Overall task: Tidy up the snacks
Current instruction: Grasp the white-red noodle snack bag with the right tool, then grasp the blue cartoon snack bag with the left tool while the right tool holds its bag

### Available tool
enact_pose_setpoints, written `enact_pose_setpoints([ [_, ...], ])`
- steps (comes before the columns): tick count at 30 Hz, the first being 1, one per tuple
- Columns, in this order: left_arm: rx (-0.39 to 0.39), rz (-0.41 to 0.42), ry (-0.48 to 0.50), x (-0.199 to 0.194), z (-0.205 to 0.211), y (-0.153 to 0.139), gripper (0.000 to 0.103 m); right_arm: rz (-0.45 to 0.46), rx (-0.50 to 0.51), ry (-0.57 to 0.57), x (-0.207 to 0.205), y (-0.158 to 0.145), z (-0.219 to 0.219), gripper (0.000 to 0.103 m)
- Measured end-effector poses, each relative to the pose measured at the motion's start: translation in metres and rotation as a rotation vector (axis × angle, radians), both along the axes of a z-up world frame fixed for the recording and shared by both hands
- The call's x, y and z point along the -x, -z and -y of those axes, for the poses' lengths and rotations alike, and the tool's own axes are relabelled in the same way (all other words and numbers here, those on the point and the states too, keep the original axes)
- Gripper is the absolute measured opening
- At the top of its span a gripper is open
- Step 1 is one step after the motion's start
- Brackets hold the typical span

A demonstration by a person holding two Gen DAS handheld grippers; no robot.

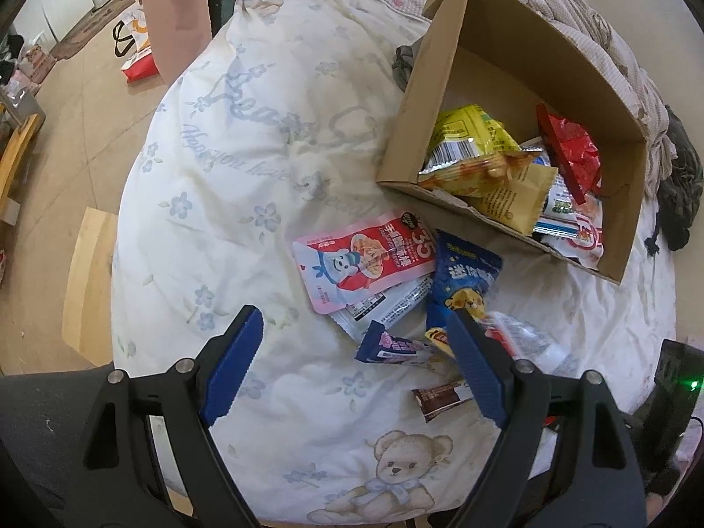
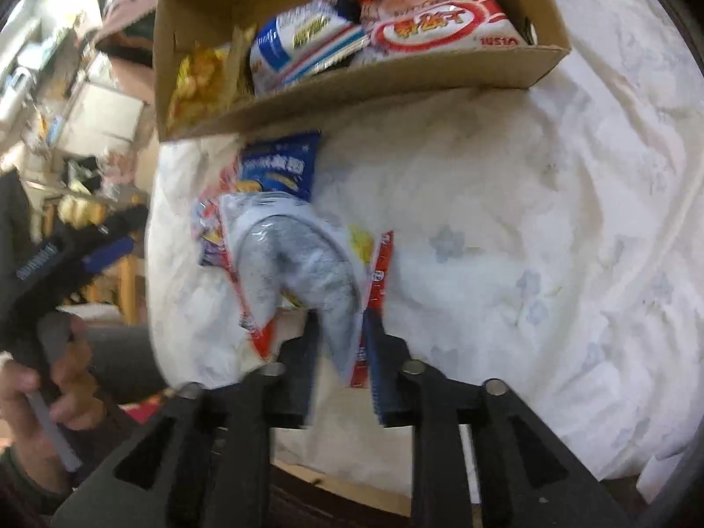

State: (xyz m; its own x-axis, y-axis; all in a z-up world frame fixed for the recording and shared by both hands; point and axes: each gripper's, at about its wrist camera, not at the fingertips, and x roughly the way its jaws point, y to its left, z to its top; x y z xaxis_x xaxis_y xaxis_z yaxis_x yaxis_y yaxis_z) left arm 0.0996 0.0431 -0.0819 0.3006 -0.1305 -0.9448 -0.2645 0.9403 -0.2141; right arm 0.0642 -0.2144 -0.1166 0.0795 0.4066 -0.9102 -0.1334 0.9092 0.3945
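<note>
A cardboard box (image 1: 444,66) of snacks sat on a bear-print quilt (image 1: 246,167), near its far edge. The left gripper (image 1: 356,352) hung wide open and empty above loose packets just beside the box. The right gripper (image 2: 339,343) had a clear packet (image 2: 299,264) between its jaws; blur hid whether they pressed it.

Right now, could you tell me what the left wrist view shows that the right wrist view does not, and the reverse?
Only the left wrist view shows the pink bear packet, the brown bar and the open left tongs over the quilt. Only the right wrist view shows the right tongs with a clear white packet between them, and the person's hand. Both show the cardboard box and the blue packet.
</note>
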Motion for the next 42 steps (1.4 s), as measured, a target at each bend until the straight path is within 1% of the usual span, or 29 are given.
enact_pose_setpoints([
  [1, 0.001, -0.002, -0.003, 0.0, -0.001, 0.0, 0.083, 0.019, 0.028, -0.017, 0.0, 0.0, -0.004, 0.082],
  [2, 0.006, -0.005, -0.008, 0.0, -0.002, 0.001, 0.083, 0.038, 0.041, -0.035, 0.0, -0.001, -0.01, 0.083],
  [4, 0.017, -0.007, -0.017, 0.0, -0.004, 0.001, 0.083, 0.041, 0.042, -0.063, 0.0, 0.0, -0.019, 0.083],
  [6, 0.022, -0.006, -0.019, 0.0, -0.005, 0.0, 0.083, 0.075, 0.06, -0.096, 0.0, -0.002, -0.03, 0.083],
  [9, 0.025, -0.002, -0.017, 0.0, -0.005, -0.001, 0.083, 0.185, 0.151, -0.184, 0.001, -0.01, -0.052, 0.083],
  [12, 0.03, 0.0, -0.019, 0.0, -0.006, -0.002, 0.083, 0.249, 0.185, -0.274, 0.0, -0.01, -0.075, 0.083],
  [14, 0.03, 0.001, -0.018, 0.0, -0.006, -0.002, 0.083, 0.233, 0.156, -0.297, -0.003, -0.005, -0.081, 0.083],
  [15, 0.029, 0.001, -0.019, 0.0, -0.006, -0.002, 0.083, 0.213, 0.133, -0.299, -0.005, -0.002, -0.082, 0.08],
  [16, 0.029, 0.001, -0.02, 0.0, -0.006, -0.002, 0.083, 0.199, 0.114, -0.291, -0.007, -0.001, -0.081, 0.067],
  [18, 0.032, 0.001, -0.024, 0.0, -0.007, -0.002, 0.083, 0.182, 0.08, -0.268, -0.009, -0.001, -0.077, 0.053],
  [19, 0.033, 0.002, -0.025, 0.0, -0.008, -0.003, 0.083, 0.185, 0.065, -0.252, -0.009, -0.004, -0.073, 0.05],
  [22, 0.032, 0.001, -0.031, 0.0, -0.01, -0.003, 0.083, 0.187, 0.013, -0.182, -0.01, -0.014, -0.057, 0.048],
  [25, 0.033, -0.003, -0.036, -0.001, -0.012, -0.002, 0.083, 0.181, -0.114, -0.06, -0.007, -0.036, -0.026, 0.048],
  [27, 0.024, -0.006, -0.032, -0.001, -0.011, -0.001, 0.083, 0.213, -0.181, 0.019, -0.003, -0.057, -0.003, 0.048],
  [28, 0.016, -0.009, -0.026, -0.002, -0.009, 0.0, 0.083, 0.237, -0.194, 0.064, 0.0, -0.068, 0.01, 0.048],
  [29, 0.003, -0.012, -0.013, -0.004, -0.005, 0.002, 0.083, 0.25, -0.195, 0.096, 0.002, -0.074, 0.019, 0.048],
  [31, -0.031, -0.017, 0.022, -0.008, 0.006, 0.005, 0.083, 0.248, -0.203, 0.144, 0.006, -0.076, 0.031, 0.048],
  [32, -0.067, -0.017, 0.062, -0.013, 0.018, 0.007, 0.083, 0.234, -0.22, 0.175, 0.007, -0.074, 0.037, 0.048],
  [33, -0.084, -0.02, 0.096, -0.016, 0.028, 0.009, 0.083, 0.224, -0.225, 0.184, 0.009, -0.072, 0.038, 0.048],
  [35, -0.114, -0.022, 0.183, -0.023, 0.051, 0.014, 0.083, 0.225, -0.197, 0.193, 0.008, -0.069, 0.037, 0.048],
  [36, -0.141, -0.016, 0.216, -0.026, 0.063, 0.016, 0.083, 0.228, -0.187, 0.197, 0.008, -0.07, 0.035, 0.048],
  [39, -0.195, -0.003, 0.301, -0.032, 0.093, 0.025, 0.083, 0.21, -0.181, 0.241, 0.006, -0.065, 0.044, 0.048],
  [41, -0.22, -0.008, 0.352, -0.037, 0.109, 0.034, 0.083, 0.196, -0.161, 0.264, 0.0, -0.059, 0.052, 0.048],
  [42, -0.22, -0.016, 0.356, -0.039, 0.113, 0.038, 0.083, 0.191, -0.154, 0.276, -0.002, -0.056, 0.056, 0.048],
])
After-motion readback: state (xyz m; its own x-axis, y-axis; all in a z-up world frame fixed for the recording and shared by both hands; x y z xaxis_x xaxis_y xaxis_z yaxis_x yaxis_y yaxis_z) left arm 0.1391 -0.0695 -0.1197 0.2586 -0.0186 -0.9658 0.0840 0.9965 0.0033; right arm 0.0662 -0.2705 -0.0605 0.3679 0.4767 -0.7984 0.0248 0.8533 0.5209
